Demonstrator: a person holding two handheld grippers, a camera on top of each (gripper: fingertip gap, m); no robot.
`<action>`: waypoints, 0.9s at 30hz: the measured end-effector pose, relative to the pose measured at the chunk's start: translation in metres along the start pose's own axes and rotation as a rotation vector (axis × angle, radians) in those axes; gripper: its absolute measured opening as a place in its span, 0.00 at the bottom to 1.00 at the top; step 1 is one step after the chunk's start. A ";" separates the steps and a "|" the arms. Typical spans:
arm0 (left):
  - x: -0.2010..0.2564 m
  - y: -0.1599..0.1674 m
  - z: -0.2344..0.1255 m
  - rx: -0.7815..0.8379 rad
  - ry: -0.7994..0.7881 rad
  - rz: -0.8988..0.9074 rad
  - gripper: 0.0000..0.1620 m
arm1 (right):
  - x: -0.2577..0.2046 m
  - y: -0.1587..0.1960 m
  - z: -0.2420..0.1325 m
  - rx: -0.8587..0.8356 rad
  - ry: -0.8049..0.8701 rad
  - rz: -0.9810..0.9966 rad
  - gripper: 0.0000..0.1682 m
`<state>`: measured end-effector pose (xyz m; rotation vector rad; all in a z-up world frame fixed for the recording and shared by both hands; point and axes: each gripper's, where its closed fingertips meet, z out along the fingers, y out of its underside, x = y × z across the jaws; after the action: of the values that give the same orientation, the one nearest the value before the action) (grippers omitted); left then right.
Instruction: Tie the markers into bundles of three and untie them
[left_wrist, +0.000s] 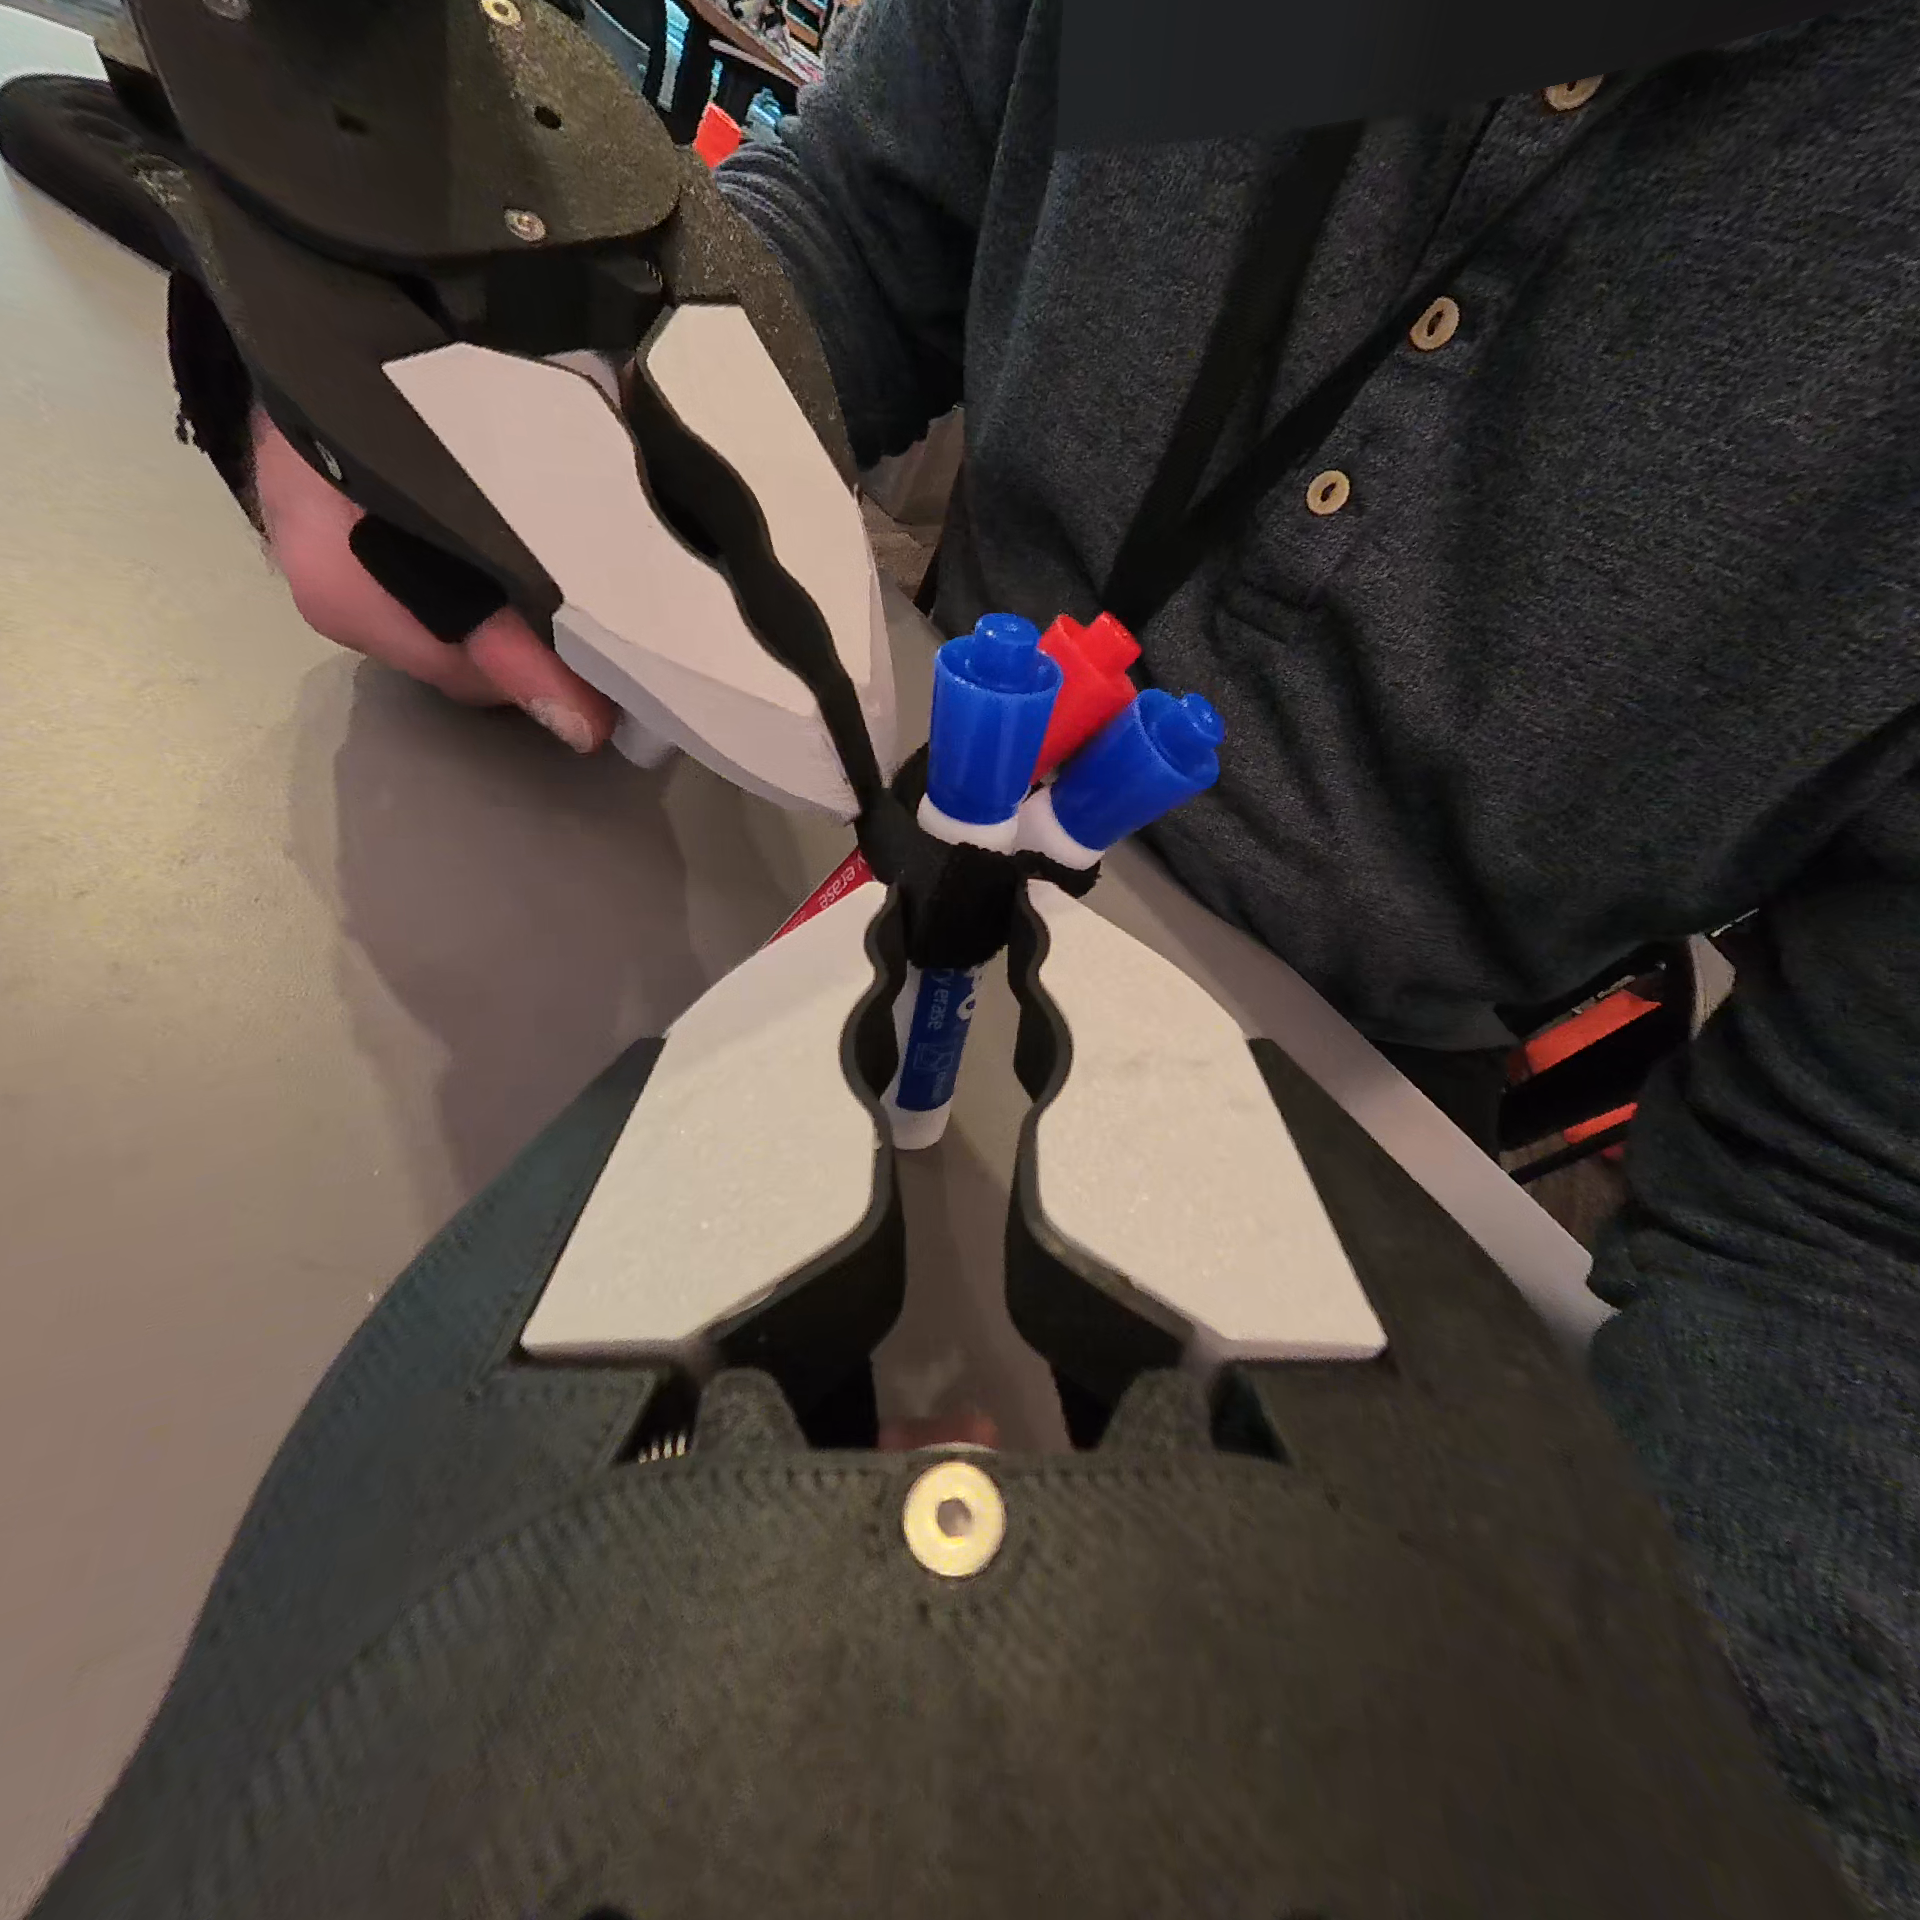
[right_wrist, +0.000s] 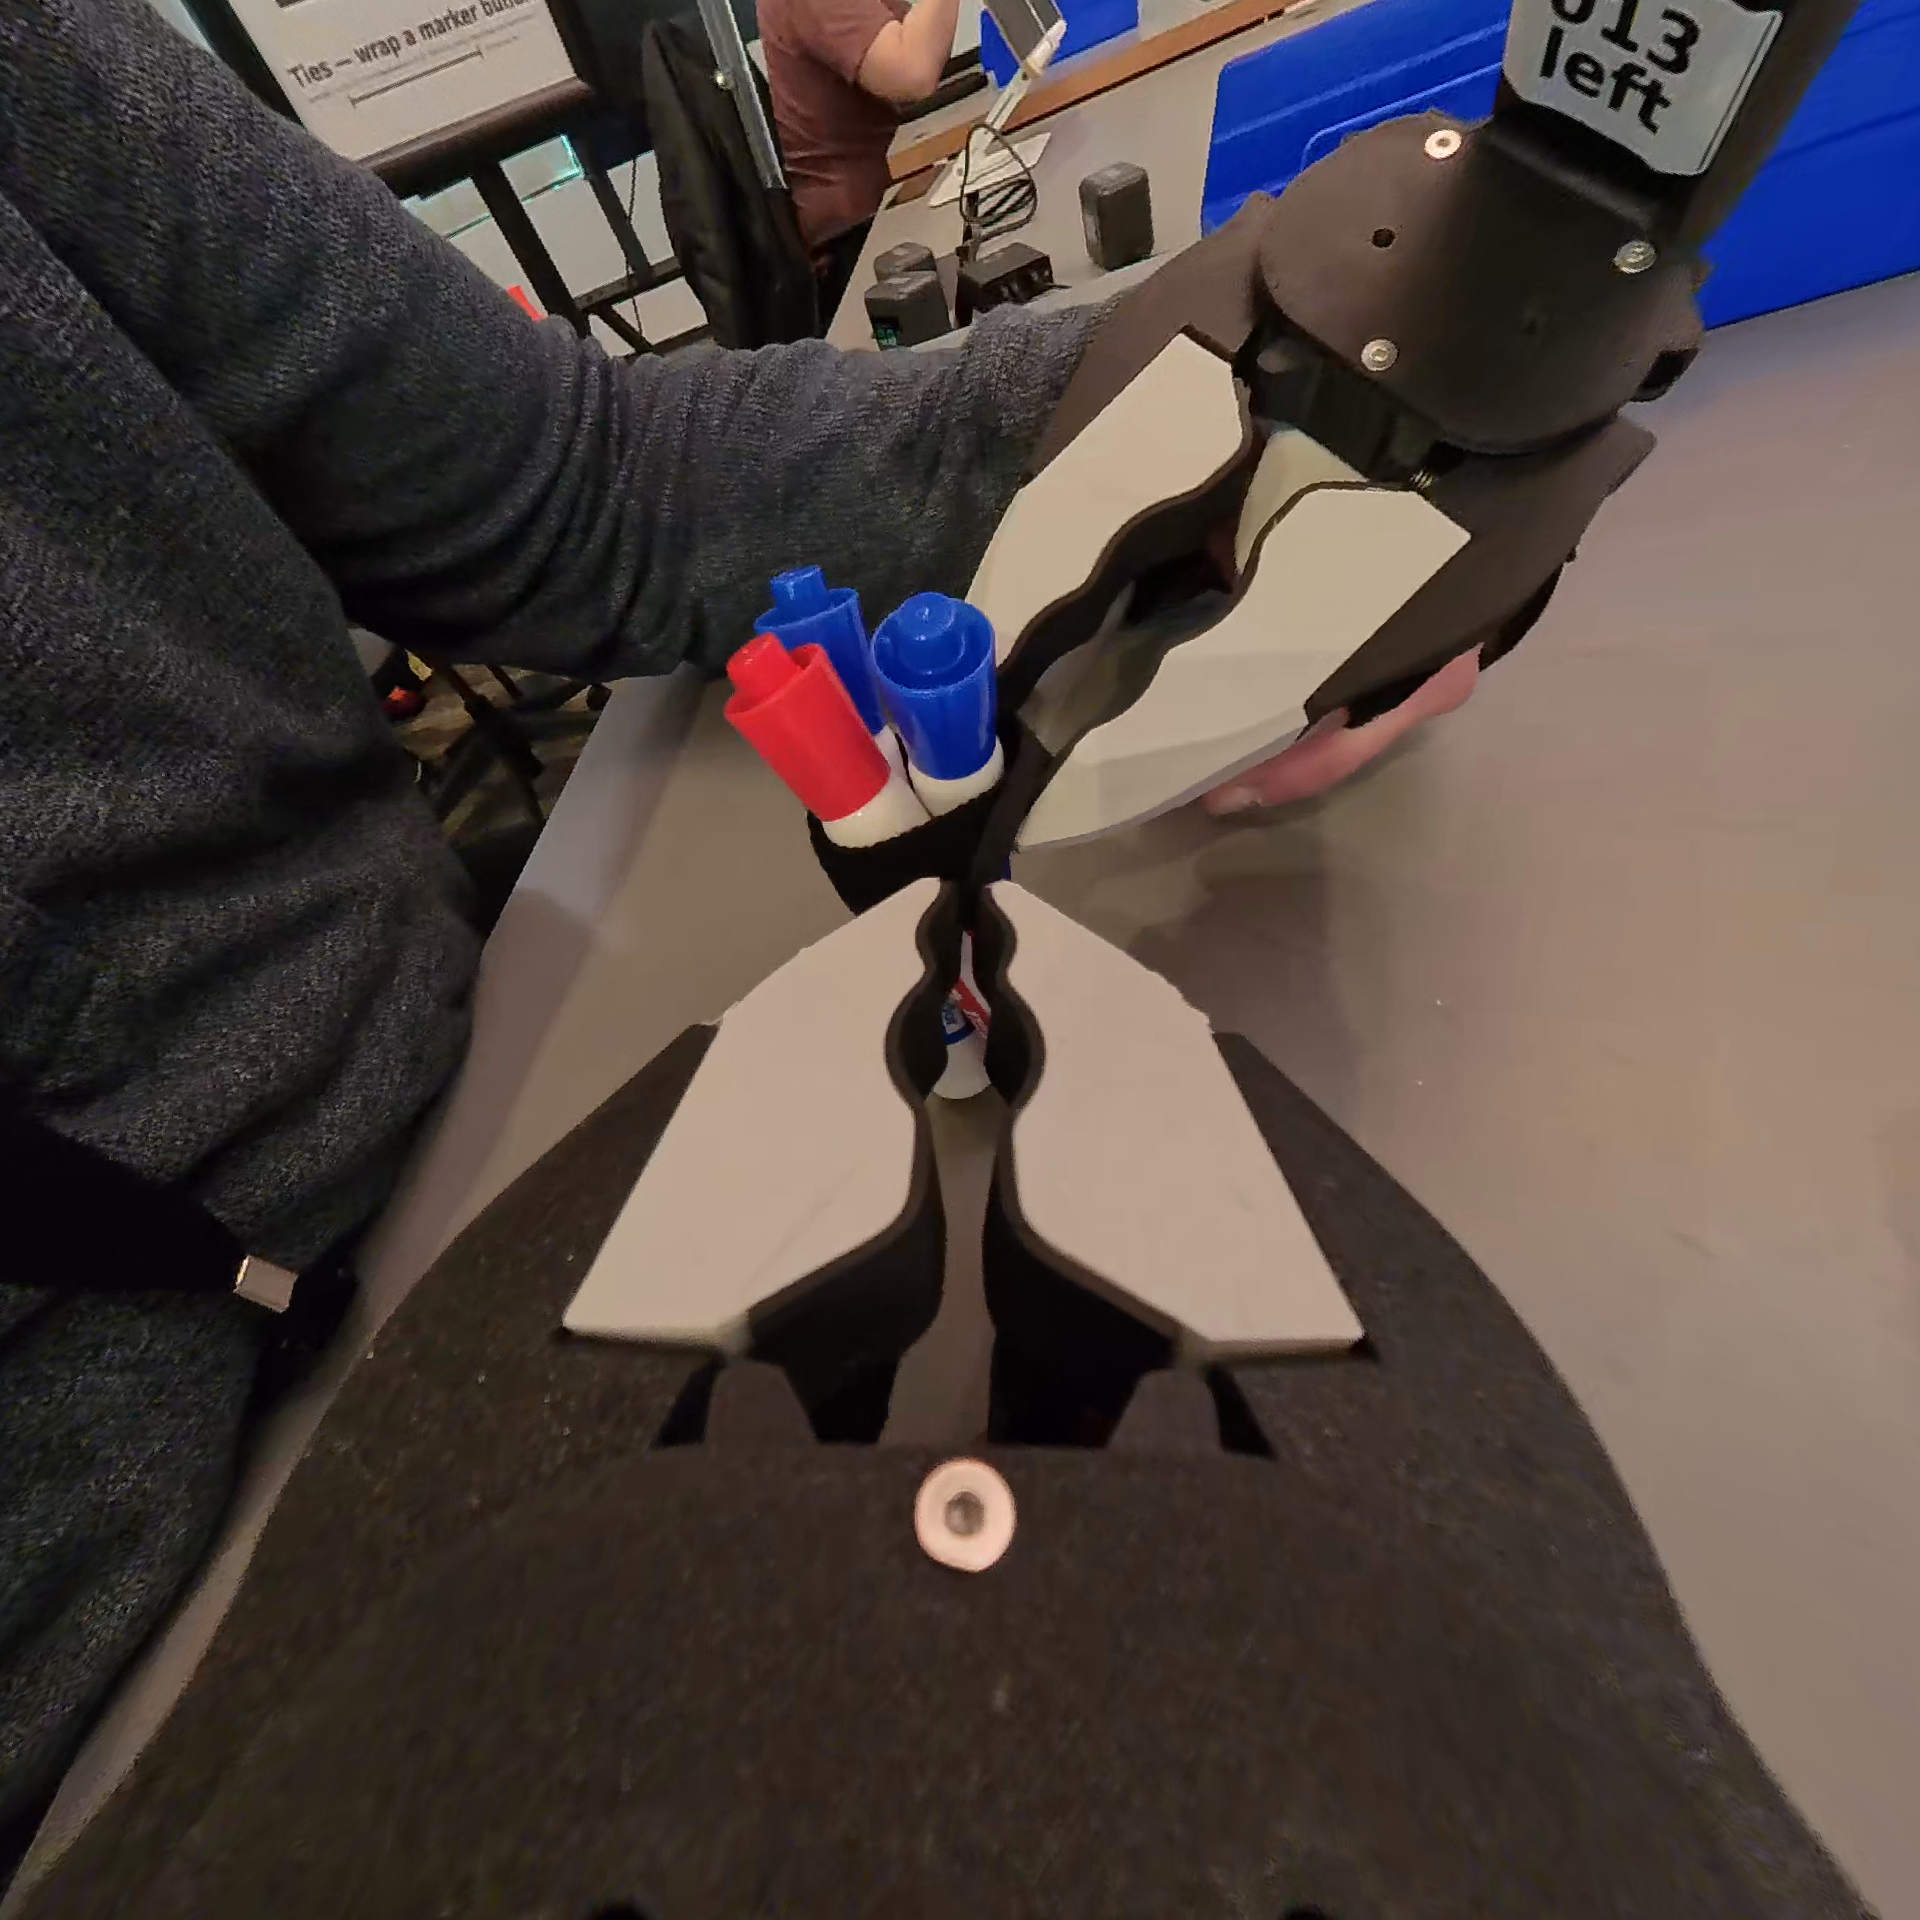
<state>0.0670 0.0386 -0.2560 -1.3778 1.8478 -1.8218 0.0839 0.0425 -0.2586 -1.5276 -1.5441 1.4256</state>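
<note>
Bundle of three dry-erase markers (left_wrist: 997, 831), held upright above a grey tabletop (left_wrist: 208, 935) near its edge: two with blue caps (left_wrist: 987, 717), one with a red cap (left_wrist: 1086, 681), caps uppermost and splayed apart. Black tie strap (left_wrist: 951, 899) wrapped around the white barrels just below the caps; same strap seen in the right wrist view as a dark band (right_wrist: 894, 862) beneath the caps. Left gripper (left_wrist: 956, 914): white fingers with black wavy pads, closed in on the strapped part of the bundle, one blue-labelled barrel (left_wrist: 925, 1049) hanging down between the fingers, its white end clear of the table. Right gripper (right_wrist: 961, 894): fingertips pressed together on the strap at the bundle's side, a marker barrel (right_wrist: 961, 1029) visible through the gap lower down. In the left wrist view the right gripper (left_wrist: 862, 800) comes in from upper left, its tips meeting at the strap beside the caps, a hand (left_wrist: 416, 582) beneath it. In the right wrist view the left gripper (right_wrist: 1013, 821) enters from upper right, tips against the bundle. Person in a dark grey knit top (left_wrist: 1455, 623) directly behind the markers, with wooden buttons (left_wrist: 1434, 324). Background items: blue bin (right_wrist: 1351, 125), small dark boxes (right_wrist: 956, 281) on a farther table.
</note>
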 end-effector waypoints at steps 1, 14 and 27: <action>0.001 0.000 0.001 -0.003 0.009 0.000 0.11 | -0.001 0.000 0.001 -0.004 -0.004 -0.009 0.00; -0.012 -0.014 -0.034 0.215 -0.408 -0.045 0.30 | 0.026 -0.004 -0.011 0.052 0.204 0.048 0.00; -0.038 -0.020 -0.014 0.146 -1.089 -0.017 0.42 | 0.028 -0.016 0.002 0.078 0.293 0.090 0.00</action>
<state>0.0873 0.0791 -0.2530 -1.7779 1.0803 -0.8174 0.0708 0.0710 -0.2529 -1.6901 -1.2462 1.2283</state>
